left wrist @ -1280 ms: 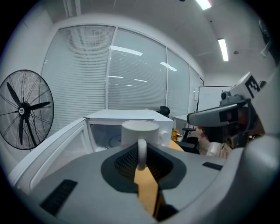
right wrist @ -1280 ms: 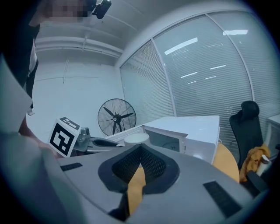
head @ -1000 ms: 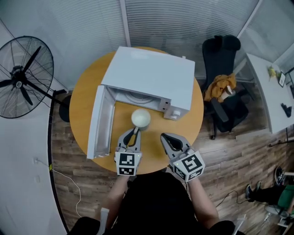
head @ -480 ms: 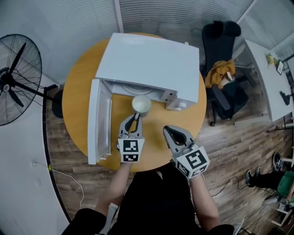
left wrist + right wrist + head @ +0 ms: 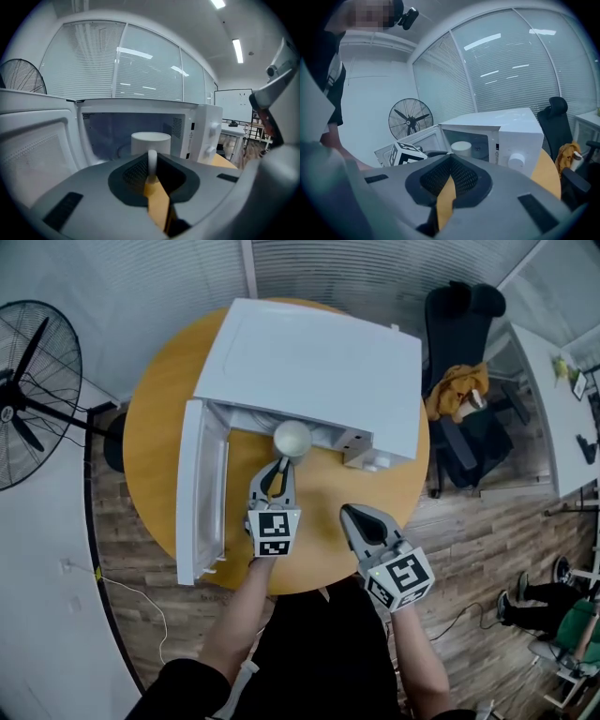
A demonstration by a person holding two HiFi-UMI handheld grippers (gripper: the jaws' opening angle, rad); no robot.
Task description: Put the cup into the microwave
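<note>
A white cup (image 5: 292, 438) hangs at the mouth of the open white microwave (image 5: 314, 362), just under the front edge of its top. My left gripper (image 5: 280, 466) is shut on the cup's handle from the near side. In the left gripper view the cup (image 5: 150, 141) sits straight ahead, its handle (image 5: 152, 161) pinched between the jaws, with the microwave cavity (image 5: 112, 129) behind it. My right gripper (image 5: 355, 515) is shut on nothing, over the table to the right and nearer to me. The right gripper view shows the cup (image 5: 461, 148) in front of the cavity.
The microwave door (image 5: 199, 488) stands swung open at the left. The round wooden table (image 5: 150, 446) carries the microwave. A floor fan (image 5: 33, 395) stands at the left, and a black office chair (image 5: 459, 352) with an orange cloth at the right.
My left gripper has carried the cup forward, from over the table up to the microwave's opening. The right gripper has drifted slightly back and to the right.
</note>
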